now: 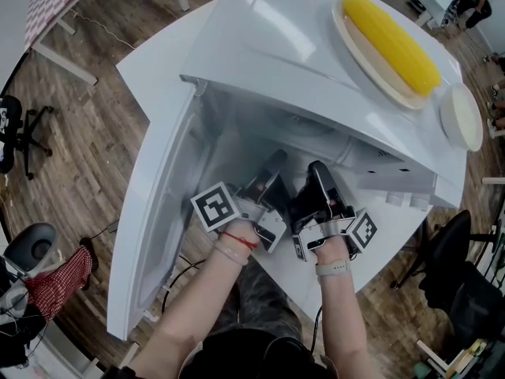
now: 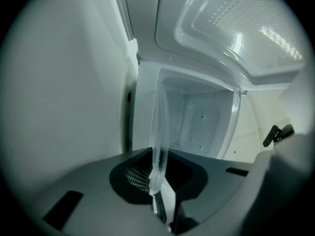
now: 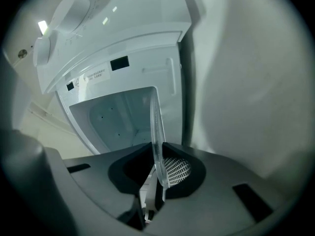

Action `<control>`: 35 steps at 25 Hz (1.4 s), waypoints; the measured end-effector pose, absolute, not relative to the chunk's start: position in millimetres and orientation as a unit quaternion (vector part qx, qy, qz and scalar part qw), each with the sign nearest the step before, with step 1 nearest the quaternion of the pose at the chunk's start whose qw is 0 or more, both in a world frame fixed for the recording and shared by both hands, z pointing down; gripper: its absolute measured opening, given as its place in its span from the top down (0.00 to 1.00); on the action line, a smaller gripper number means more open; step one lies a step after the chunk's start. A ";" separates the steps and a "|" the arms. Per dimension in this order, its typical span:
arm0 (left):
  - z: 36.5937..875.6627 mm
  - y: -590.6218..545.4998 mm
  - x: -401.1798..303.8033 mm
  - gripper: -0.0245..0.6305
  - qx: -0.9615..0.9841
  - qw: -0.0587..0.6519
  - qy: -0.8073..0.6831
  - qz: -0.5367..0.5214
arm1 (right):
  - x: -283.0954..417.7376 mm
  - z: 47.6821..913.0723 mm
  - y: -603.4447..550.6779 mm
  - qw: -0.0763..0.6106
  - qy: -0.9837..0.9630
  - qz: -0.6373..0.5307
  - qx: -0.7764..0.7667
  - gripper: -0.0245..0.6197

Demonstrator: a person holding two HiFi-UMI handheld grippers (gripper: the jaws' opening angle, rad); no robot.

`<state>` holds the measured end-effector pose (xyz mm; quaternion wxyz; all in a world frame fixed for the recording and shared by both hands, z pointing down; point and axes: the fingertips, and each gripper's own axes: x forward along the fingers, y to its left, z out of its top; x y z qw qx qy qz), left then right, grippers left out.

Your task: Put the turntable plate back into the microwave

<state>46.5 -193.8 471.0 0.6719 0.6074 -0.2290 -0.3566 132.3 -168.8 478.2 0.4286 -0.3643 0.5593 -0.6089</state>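
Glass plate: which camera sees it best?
The left gripper view: the glass plate stands edge-on, its clear rim pinched by the left gripper. The right gripper view shows a shorter stretch, pinched by the right gripper. In the head view I cannot make it out behind both grippers.

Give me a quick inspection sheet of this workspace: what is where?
Surface: white table carrying a white microwave, its door open.
Job's things: clear turntable plate, held at the microwave's opening.
Clutter: corn on a plate atop the microwave; small white dish beside it.
Grippers: left tongs and right tongs each clamp the turntable plate's rim.
Cables: dark cable on the floor below the door.
Surroundings: wooden floor, office chairs.
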 end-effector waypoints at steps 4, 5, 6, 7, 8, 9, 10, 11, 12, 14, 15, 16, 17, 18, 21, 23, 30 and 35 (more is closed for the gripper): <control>468.0 -194.3 45.0 0.90 0.615 0.668 -0.225 -0.354 | 131.6 475.2 -173.1 0.434 0.555 -0.609 -0.364 0.86; 467.1 -193.8 45.2 0.90 0.616 0.668 -0.223 -0.353 | 131.9 474.8 -174.2 0.434 0.554 -0.609 -0.364 0.86; 466.6 -192.9 45.2 0.90 0.616 0.668 -0.222 -0.352 | 132.3 474.7 -175.2 0.434 0.554 -0.609 -0.365 0.86; 466.6 -192.0 45.2 0.90 0.616 0.669 -0.221 -0.352 | 132.6 474.9 -176.1 0.433 0.553 -0.610 -0.366 0.86; 466.9 -191.2 45.3 0.90 0.616 0.669 -0.221 -0.351 | 132.8 475.1 -176.9 0.432 0.552 -0.611 -0.367 0.86; 467.2 -190.4 45.5 0.90 0.617 0.670 -0.220 -0.350 | 133.2 475.4 -177.5 0.432 0.551 -0.612 -0.368 0.86; 467.5 -189.4 45.9 0.90 0.617 0.671 -0.219 -0.349 | 133.8 475.7 -177.9 0.432 0.550 -0.612 -0.370 0.86; 467.6 -188.4 46.3 0.90 0.617 0.672 -0.218 -0.347 | 134.4 476.3 -178.2 0.432 0.548 -0.612 -0.371 0.86; 467.7 -187.2 46.5 0.90 0.617 0.673 -0.217 -0.346 | 135.2 476.9 -178.5 0.432 0.547 -0.612 -0.373 0.86; 468.0 -184.7 46.7 0.89 0.612 0.679 -0.213 -0.345 | 136.2 477.3 -179.6 0.433 0.545 -0.612 -0.375 0.86; 468.3 -183.6 46.8 0.89 0.609 0.683 -0.211 -0.344 | 136.5 477.2 -180.0 0.434 0.543 -0.612 -0.376 0.86; 468.7 -182.6 47.4 0.89 0.607 0.686 -0.209 -0.343 | 137.2 477.5 -180.3 0.435 0.541 -0.613 -0.376 0.86; 469.4 -181.7 48.7 0.89 0.606 0.689 -0.206 -0.339 | 138.6 478.2 -180.5 0.436 0.540 -0.613 -0.378 0.86; 469.9 -180.6 50.7 0.89 0.606 0.692 -0.204 -0.335 | 140.5 479.1 -180.5 0.436 0.539 -0.613 -0.379 0.86; 469.3 -177.5 54.2 0.89 0.601 0.701 -0.196 -0.329 | 143.7 480.4 -180.3 0.433 0.541 -0.612 -0.382 0.86; 470.0 -175.0 53.3 0.89 0.599 0.704 -0.193 -0.327 | 143.3 481.2 -179.8 0.433 0.539 -0.613 -0.382 0.86; 473.9 -169.6 54.1 0.89 0.593 0.714 -0.184 -0.322 | 143.4 483.1 -180.0 0.428 0.537 -0.615 -0.388 0.86; 473.1 -171.9 54.2 0.89 0.585 0.719 -0.185 -0.327 | 143.5 480.1 -180.2 0.437 0.542 -0.607 -0.384 0.86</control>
